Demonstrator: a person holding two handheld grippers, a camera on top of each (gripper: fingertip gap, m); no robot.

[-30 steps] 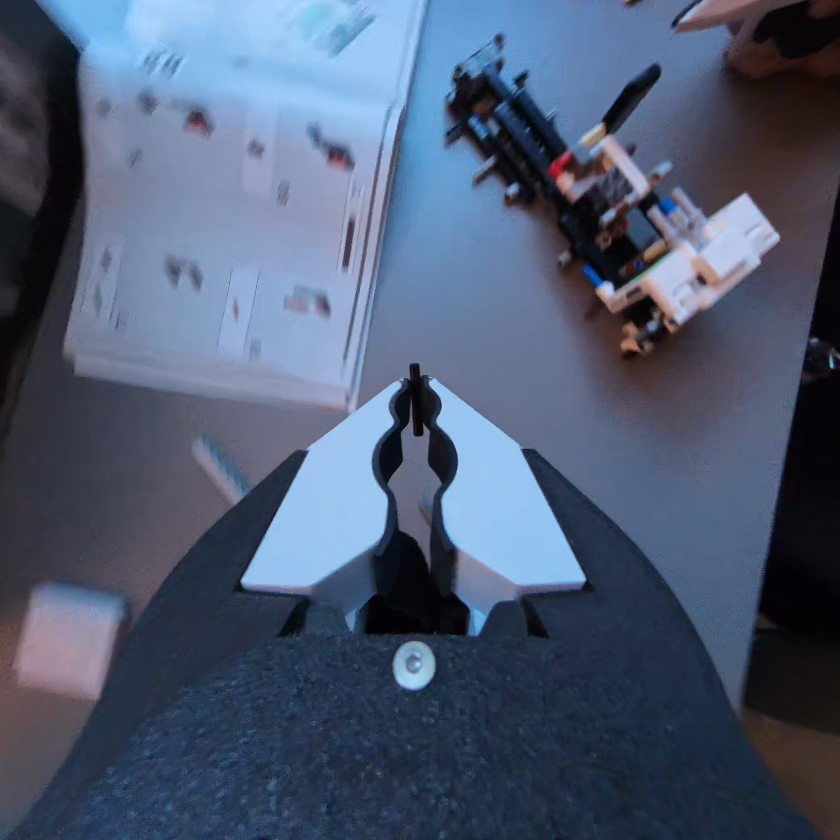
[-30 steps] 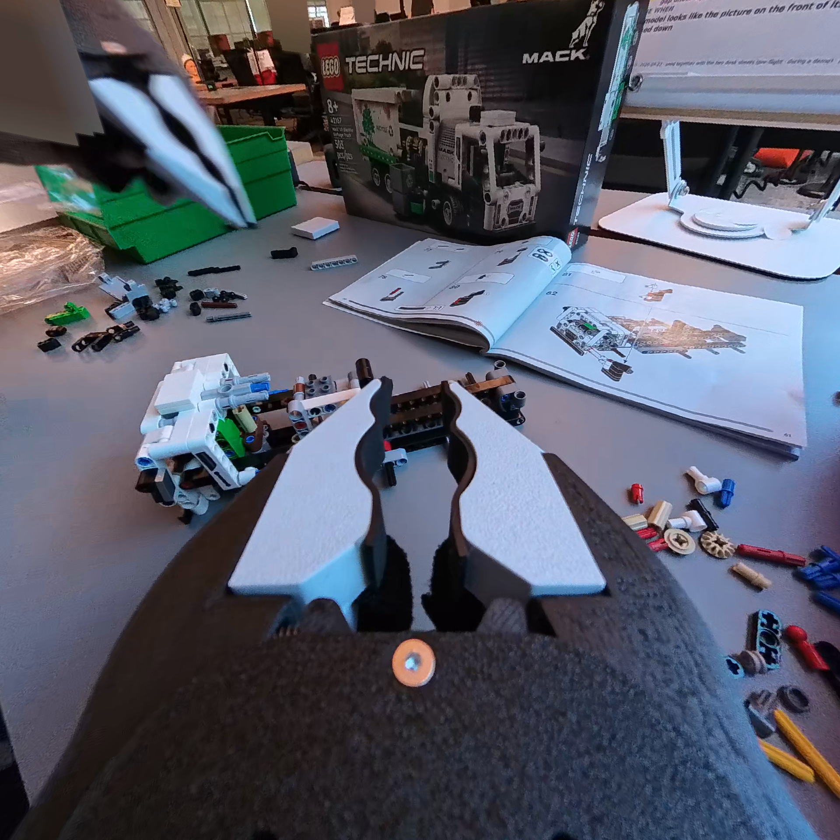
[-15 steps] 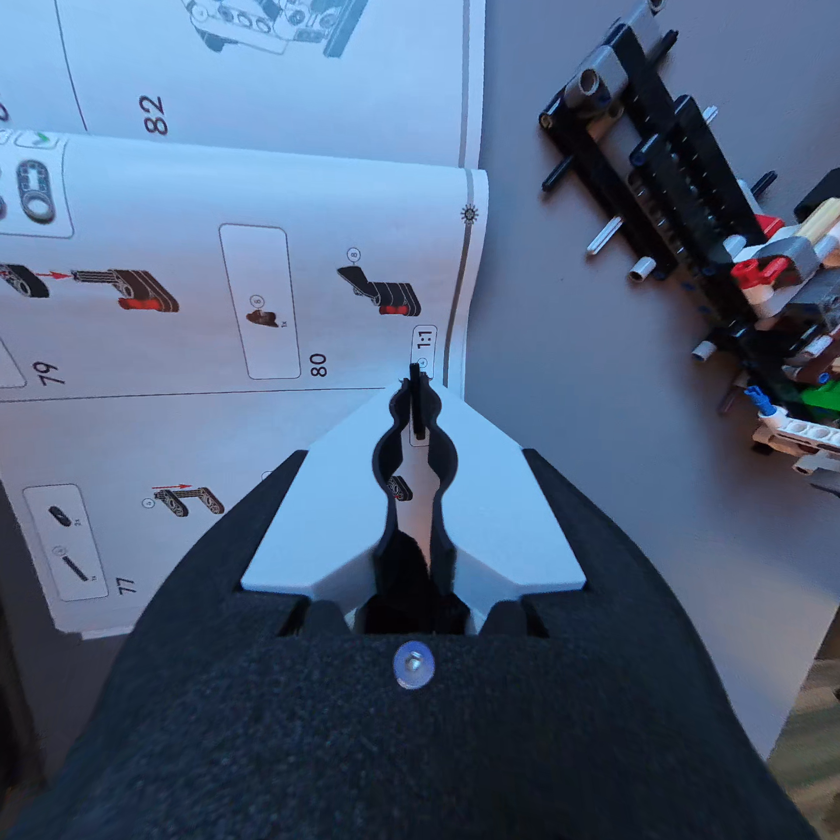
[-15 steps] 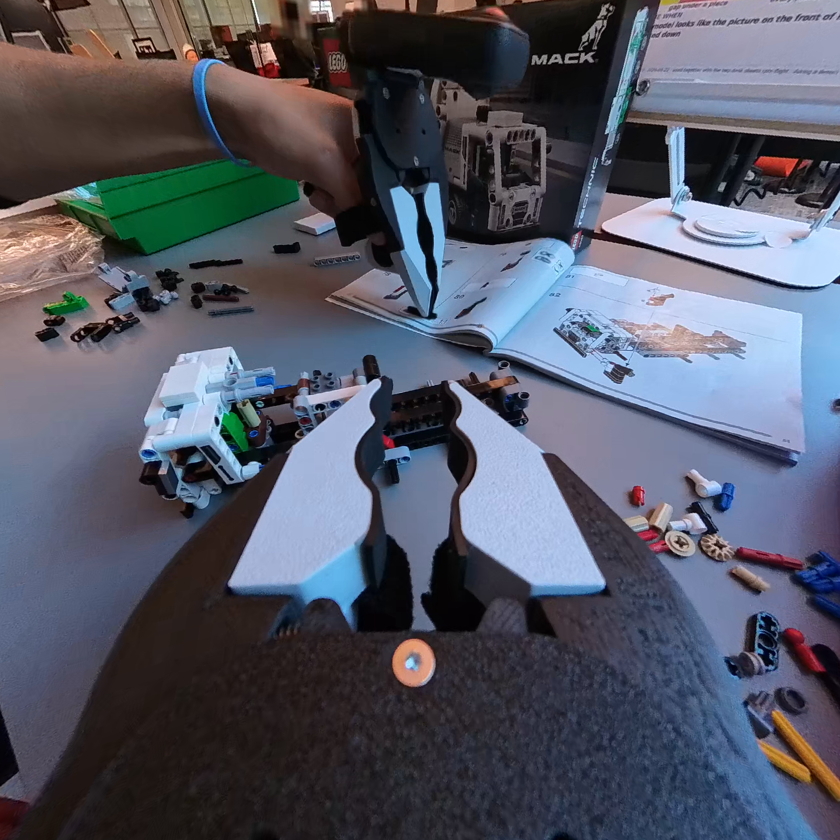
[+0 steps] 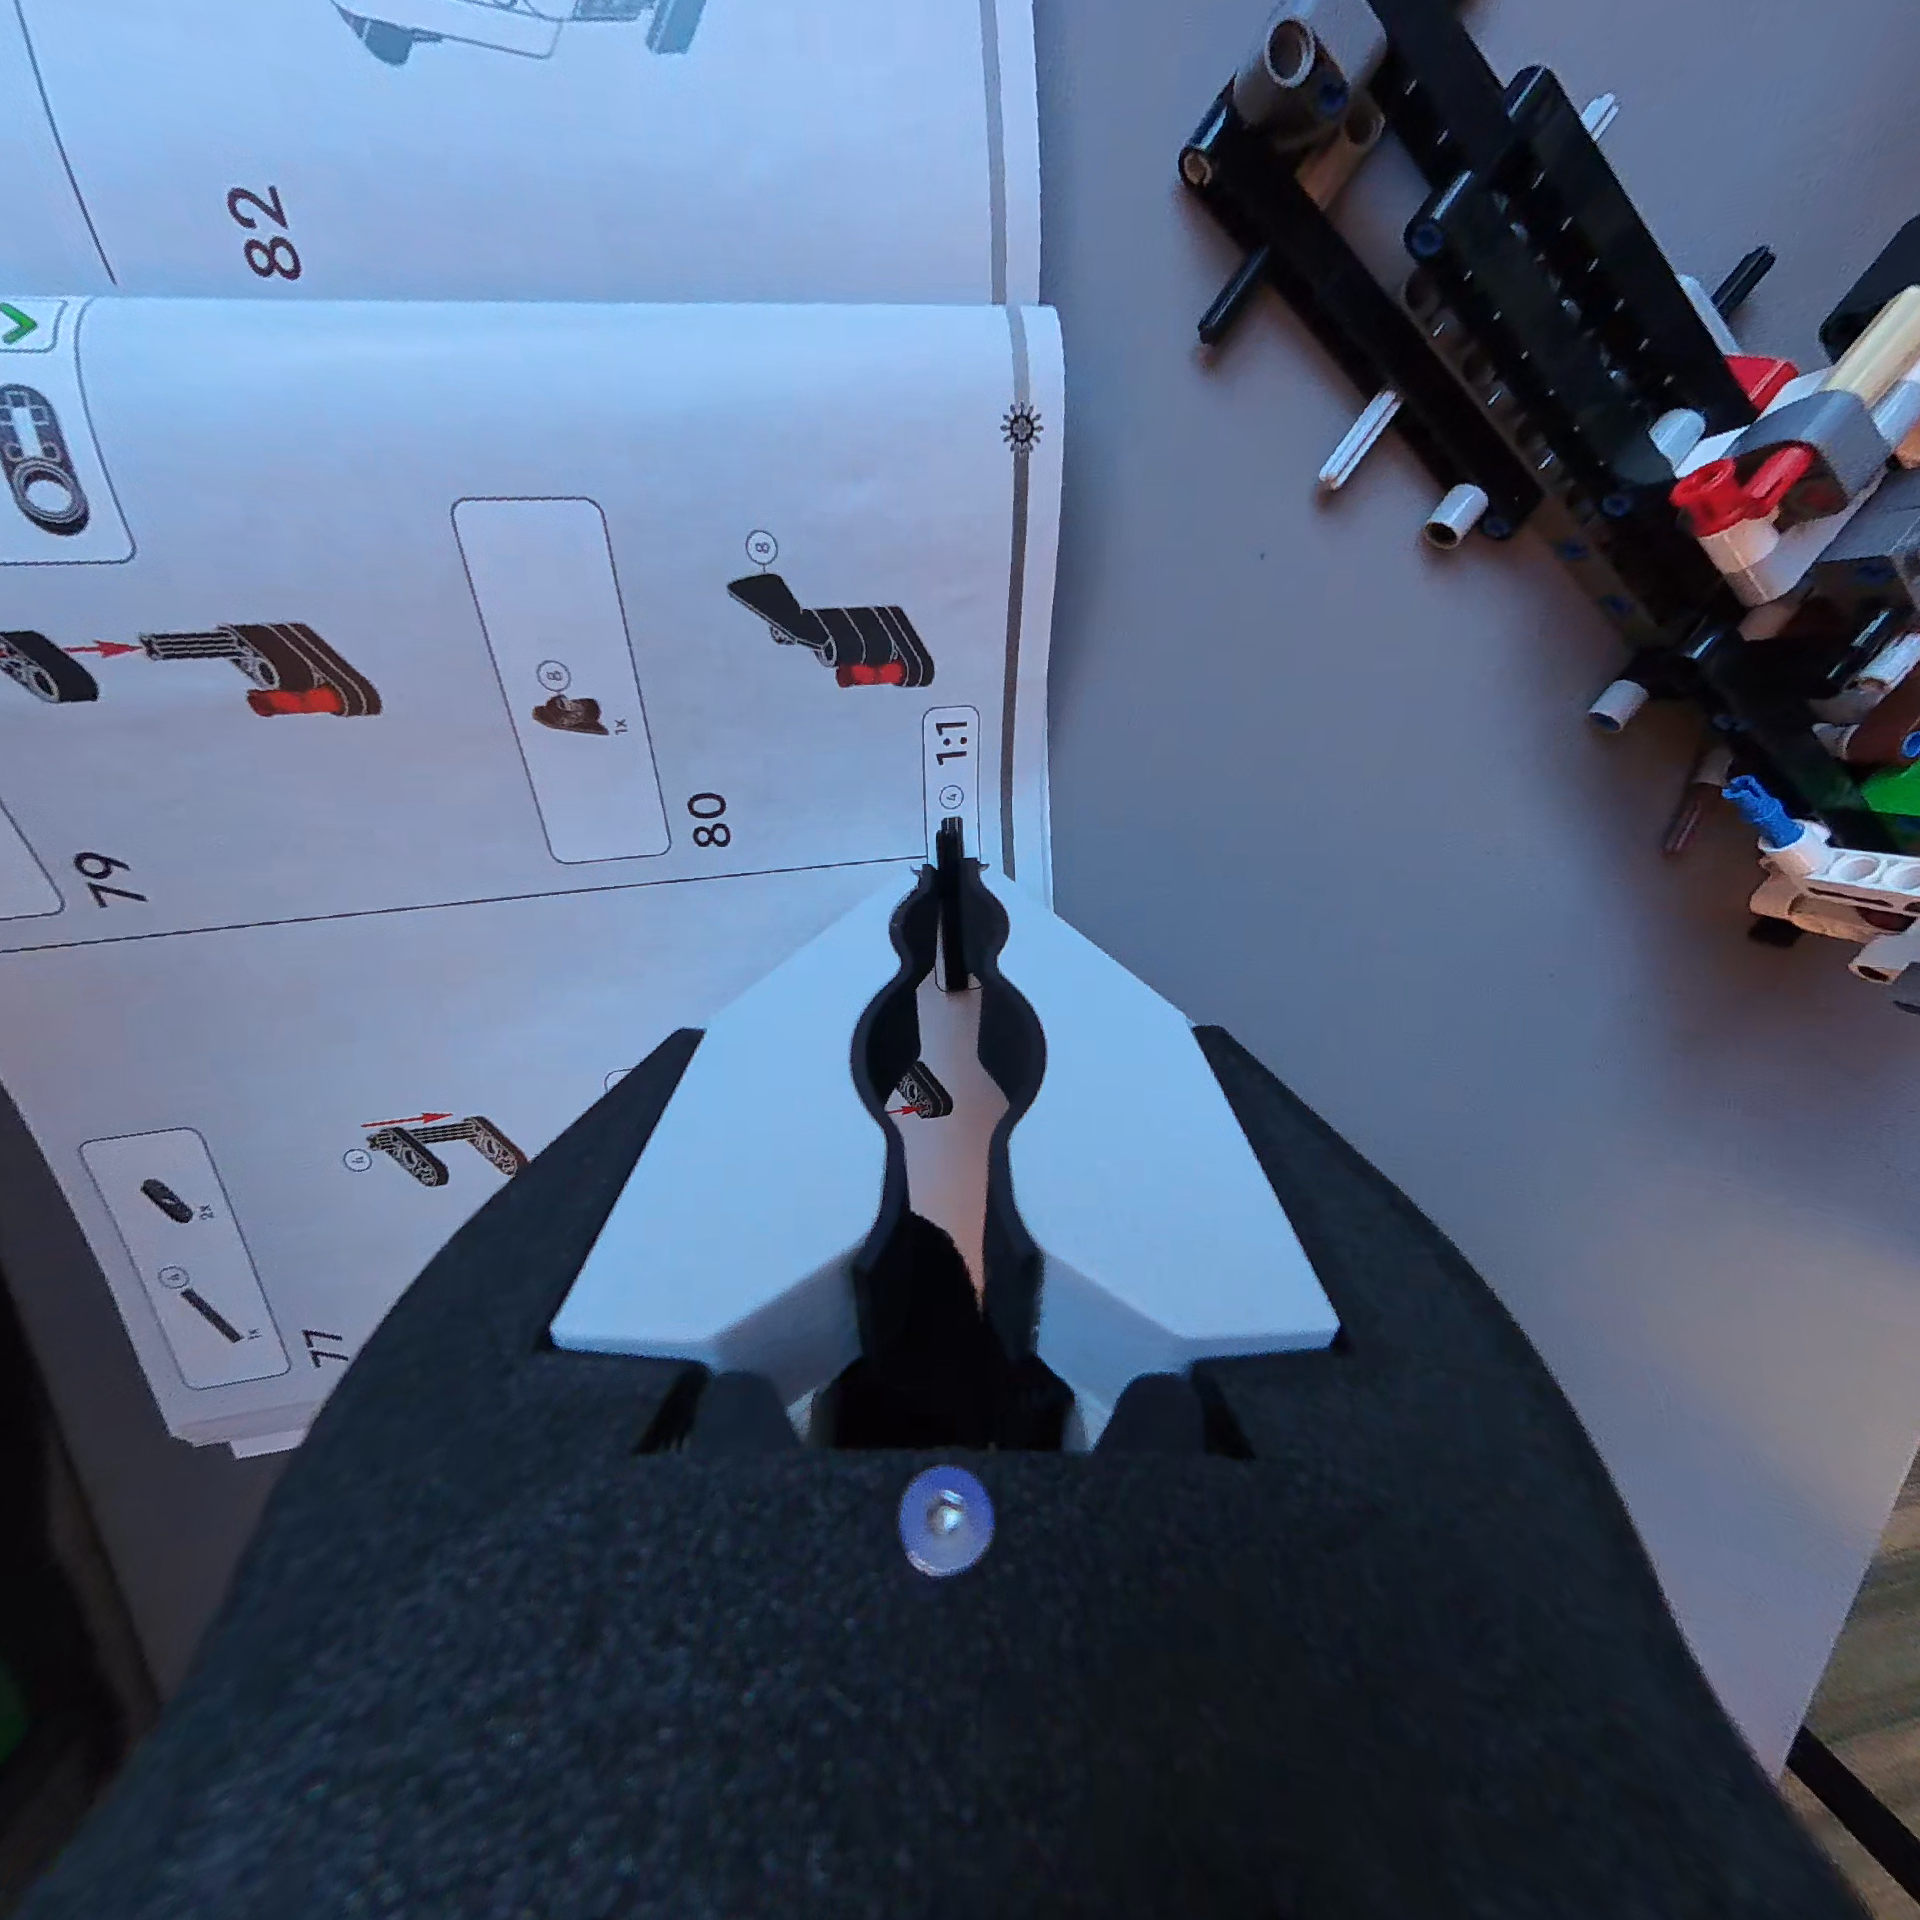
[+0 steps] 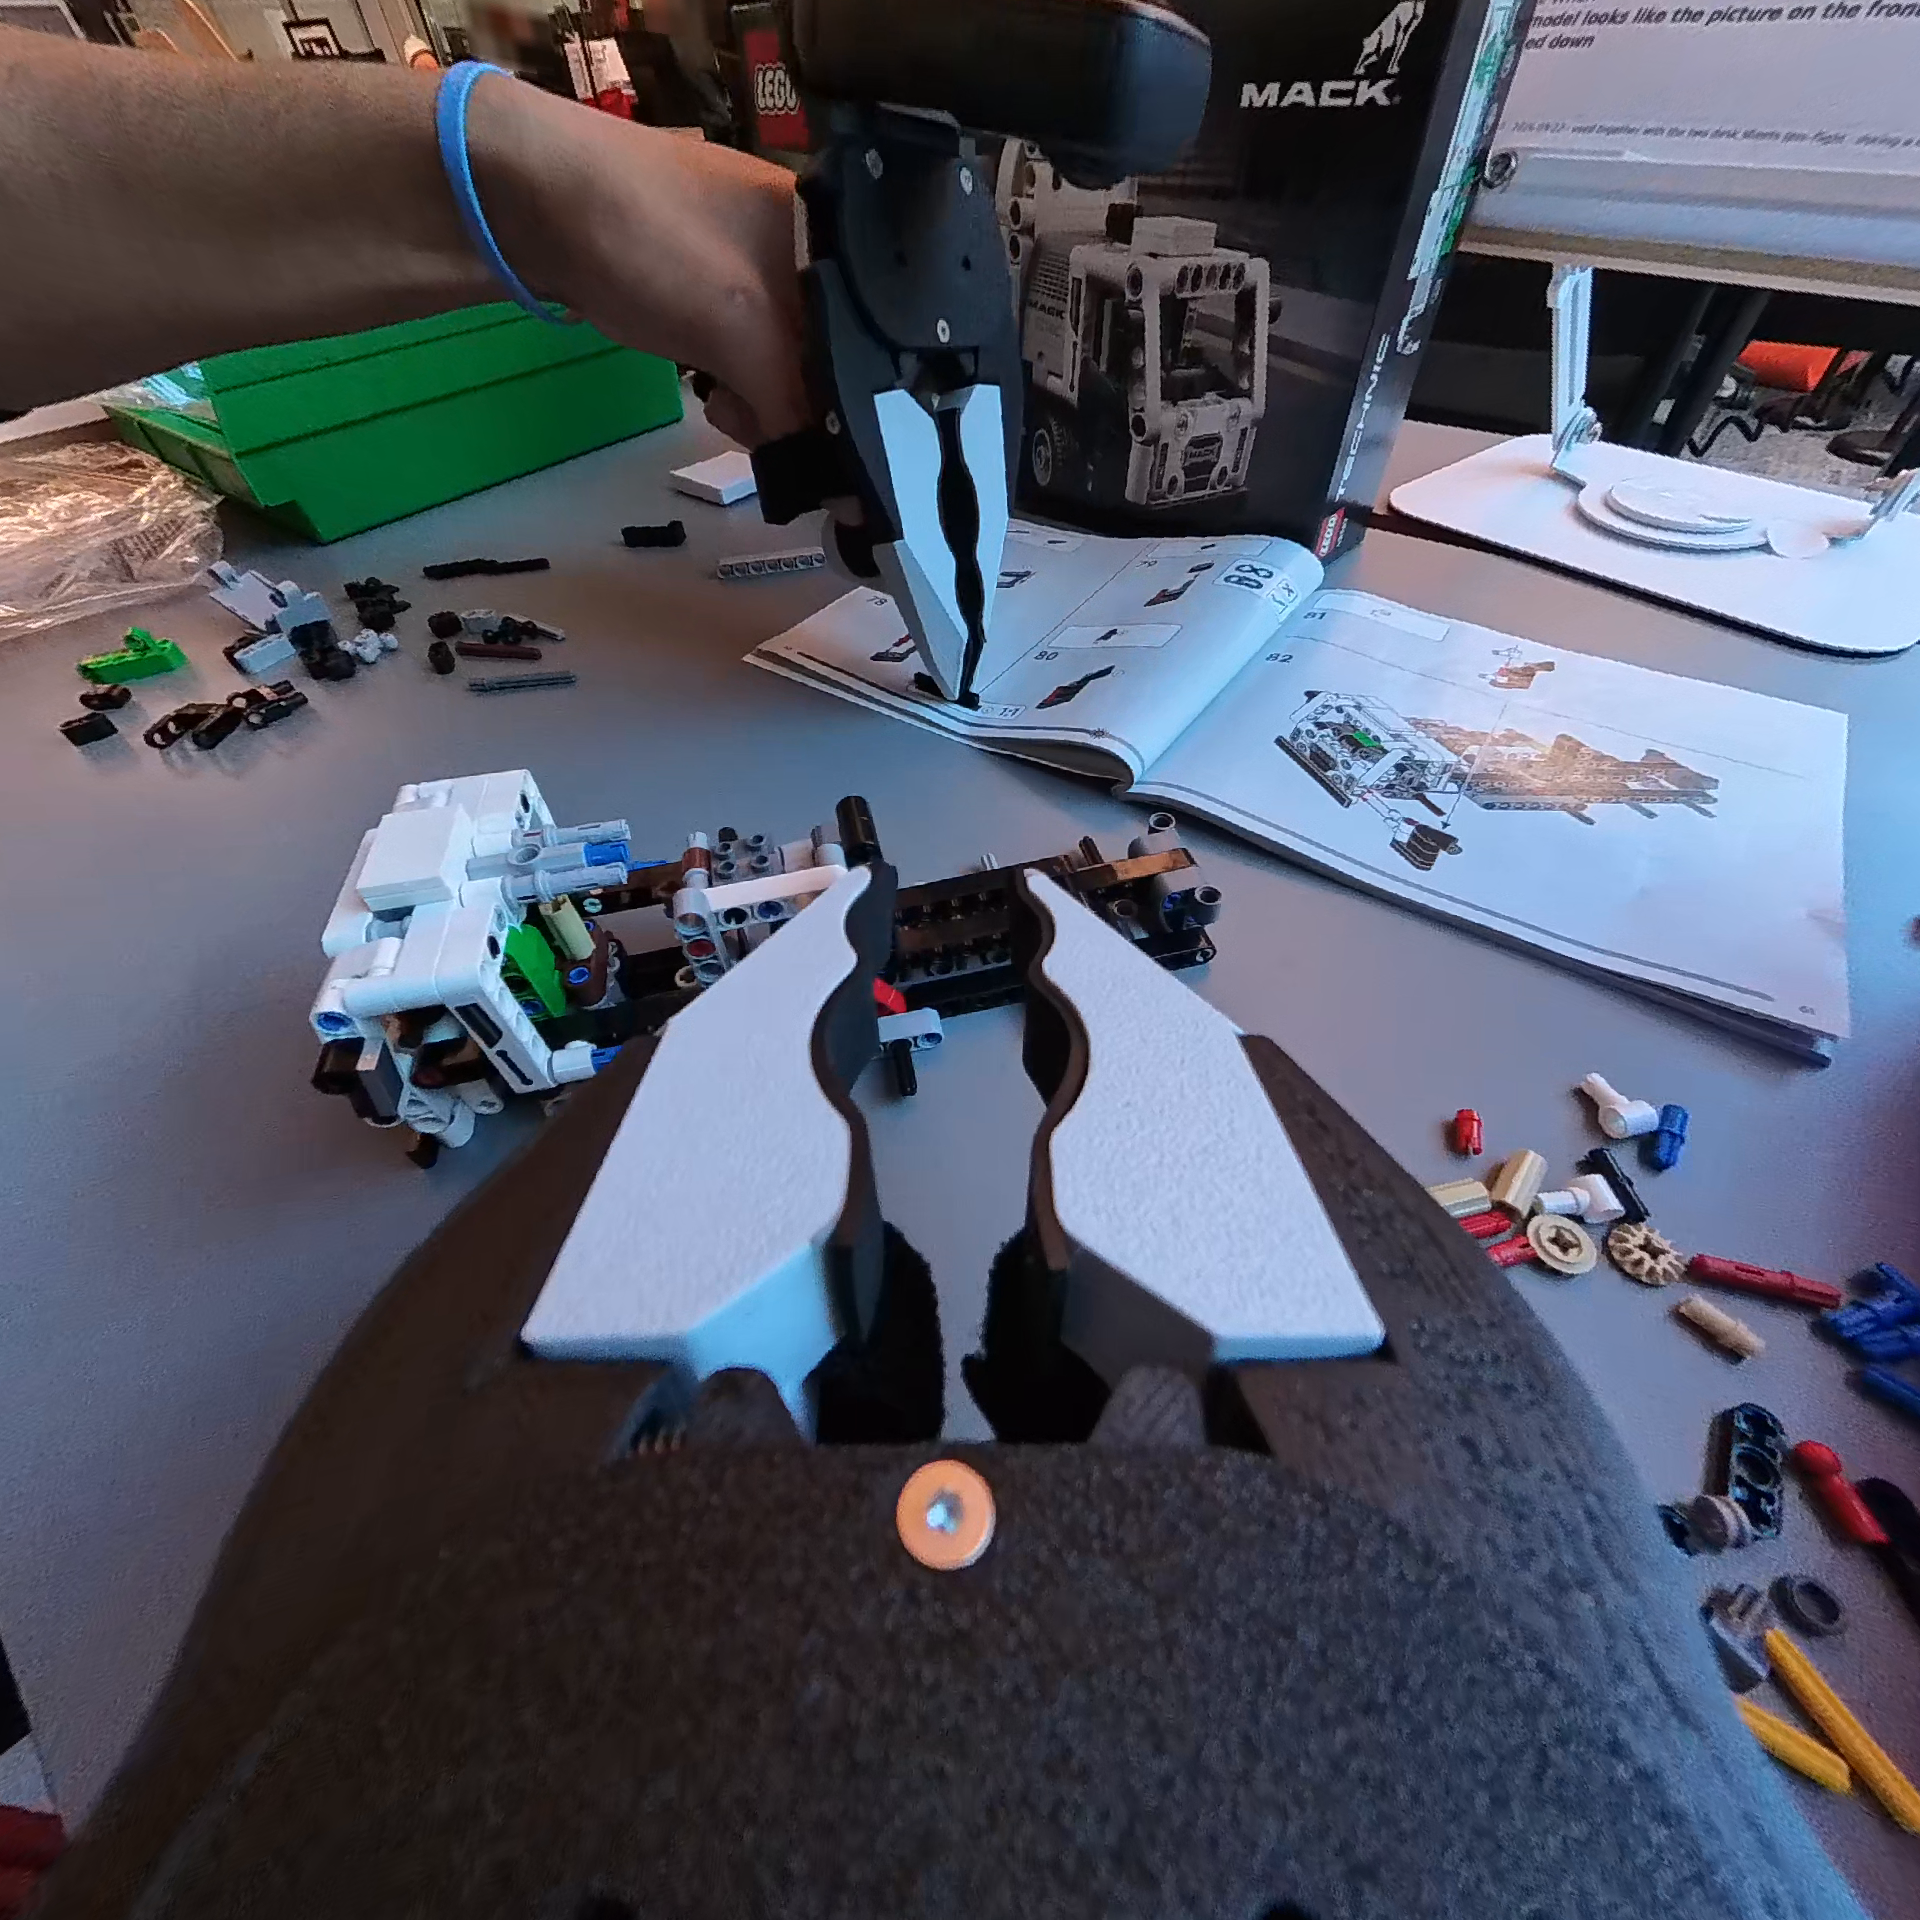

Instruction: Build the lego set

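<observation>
My left gripper point(image 5: 951, 883) is shut on a thin black axle point(image 5: 950, 904) and holds its tip down on the open instruction booklet point(image 5: 520, 416), at the page's right edge. From the right wrist view the left gripper point(image 6: 961, 681) points straight down onto the booklet point(image 6: 1455, 769). The partly built truck point(image 6: 644, 935), white cab at left and black frame at right, lies on the grey table; it also shows in the left wrist view point(image 5: 1621, 436). My right gripper point(image 6: 951, 894) is open and empty just in front of the truck's frame.
Loose parts lie at the right point(image 6: 1683, 1278) and at the far left point(image 6: 281, 655). A green bin point(image 6: 416, 405), a plastic bag point(image 6: 94, 530), the set's box point(image 6: 1226, 270) and a white stand point(image 6: 1683, 520) line the back. A person's forearm point(image 6: 312, 208) reaches in from the left. One gripper's finger ends stand about 20 cm off the other's.
My left gripper swung from over the table to the booklet and came down close to the page, still holding the axle. The right gripper stayed open and still.
</observation>
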